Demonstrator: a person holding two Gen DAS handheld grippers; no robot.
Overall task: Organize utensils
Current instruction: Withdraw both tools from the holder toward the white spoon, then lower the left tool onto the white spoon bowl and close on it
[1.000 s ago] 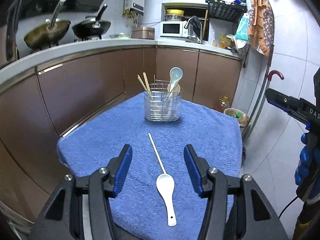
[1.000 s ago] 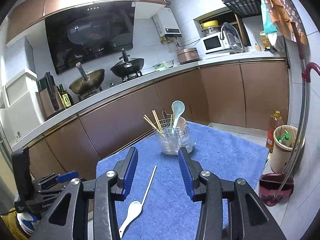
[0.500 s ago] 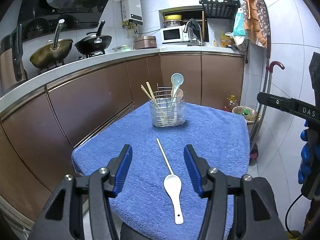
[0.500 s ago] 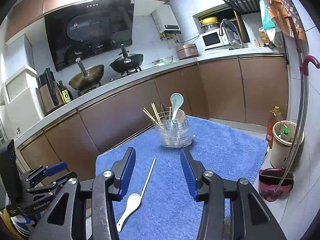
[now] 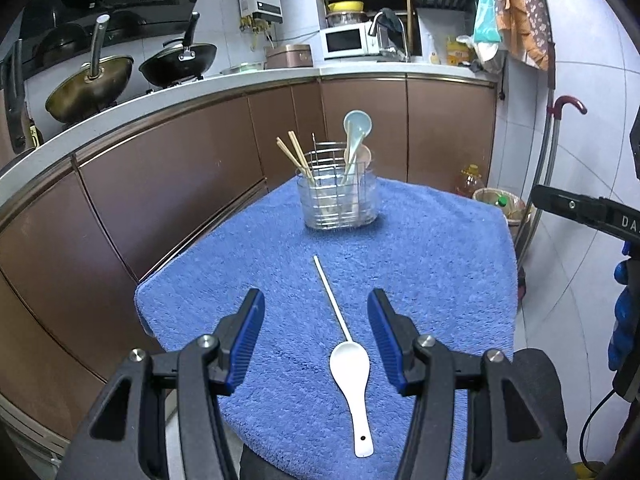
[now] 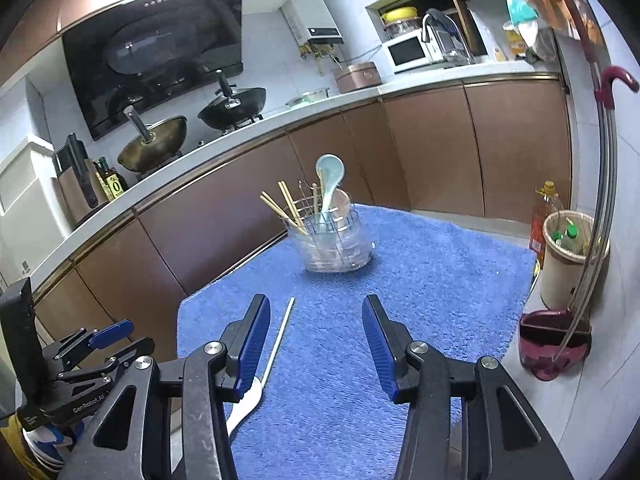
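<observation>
A white spoon (image 5: 352,376) and a white chopstick (image 5: 332,298) lie end to end on the blue towel (image 5: 440,264). My left gripper (image 5: 315,300) hovers open above them, nothing between its pads. Further back stands a clear utensil holder (image 5: 338,196) with wooden chopsticks (image 5: 294,154) and a pale blue spoon (image 5: 356,126) in it. In the right wrist view my right gripper (image 6: 315,302) is open and holds nothing. The chopstick (image 6: 280,336) lies just inside its left finger. That finger partly hides the spoon (image 6: 246,404). The holder (image 6: 332,240) is ahead.
Brown cabinets (image 5: 168,184) run close along the towel's left and far sides. Woks (image 5: 92,84) and a microwave (image 5: 346,42) sit on the counter. On the floor to the right are a bin (image 6: 568,256) with bottles and a red dustpan (image 6: 554,340).
Both views have shifted slightly as the hands moved; the right gripper's jaws stand a little wider. The spoon, chopstick and holder have stayed where they were on the towel.
</observation>
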